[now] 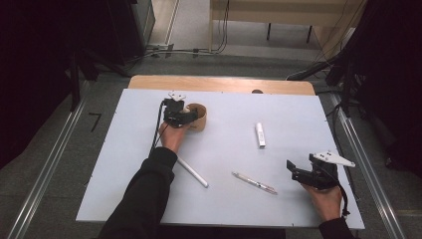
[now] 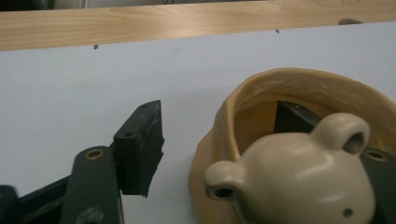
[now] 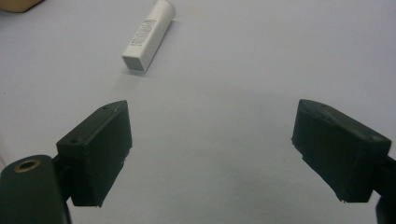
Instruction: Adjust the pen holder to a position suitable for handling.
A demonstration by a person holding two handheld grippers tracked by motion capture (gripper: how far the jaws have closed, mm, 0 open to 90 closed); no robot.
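Cup (image 2: 308,154), tan, thick-rimmed, bears a cream bear head; left gripper (image 2: 219,140) straddles its wall, unclear if clamped; right gripper (image 3: 212,149) wide open, empty.

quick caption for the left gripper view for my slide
Left tongs straddle the wall of a tan bear-shaped cup on the white table, one jaw inside, one outside.

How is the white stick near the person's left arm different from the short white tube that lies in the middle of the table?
The white stick is long and thin, while the white tube is short and thick. The white stick lies slanted across the table; the white tube points almost straight away from the person. The white tube has a printed label and a square end; no label can be made out on the white stick. Both are white and lie flat, untouched.
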